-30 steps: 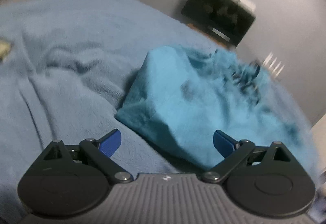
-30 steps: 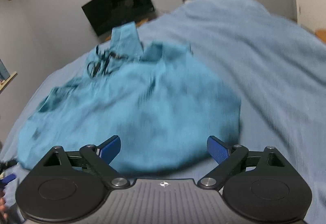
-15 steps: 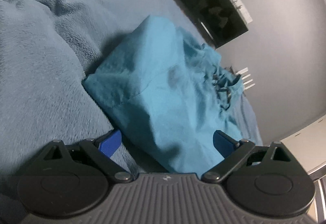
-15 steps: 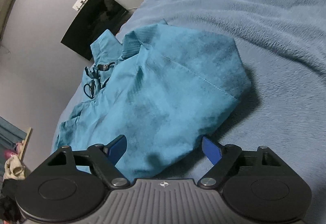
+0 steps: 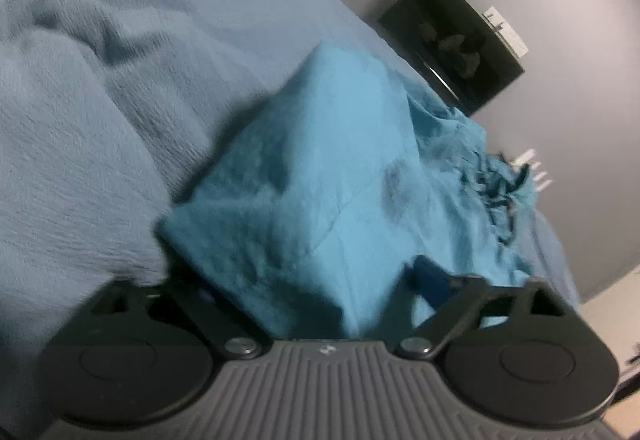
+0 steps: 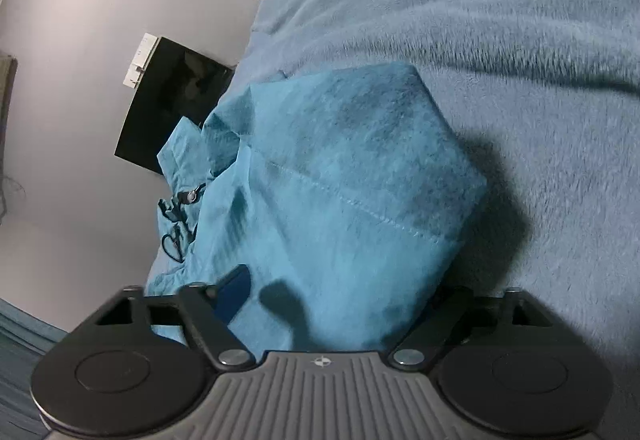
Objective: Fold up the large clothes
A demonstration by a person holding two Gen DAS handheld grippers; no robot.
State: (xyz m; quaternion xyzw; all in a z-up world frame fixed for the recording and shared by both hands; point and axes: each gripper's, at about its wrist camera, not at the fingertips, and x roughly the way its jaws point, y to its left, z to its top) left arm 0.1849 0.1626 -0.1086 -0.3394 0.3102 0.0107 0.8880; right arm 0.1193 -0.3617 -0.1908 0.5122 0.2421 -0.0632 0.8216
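While the teal garment (image 5: 320, 176) lies folded on the blue blanket (image 5: 80, 120), its long axis runs from bottom centre toward the upper right. Both the left gripper (image 5: 320, 280) and right gripper (image 6: 340, 288) stand wide, straddling its near edge.

My left tongs (image 5: 316, 280): 2 fingers spread wide, set low and tilted; right blue pad (image 5: 430, 274) in view, left pad hidden under cloth that fills the gap between them.

My right tongs (image 6: 336, 292): 2 fingers spread wide, tilted the opposite way; left blue pad (image 6: 236, 288) showing, right pad hidden beneath cloth lying between the fingers.
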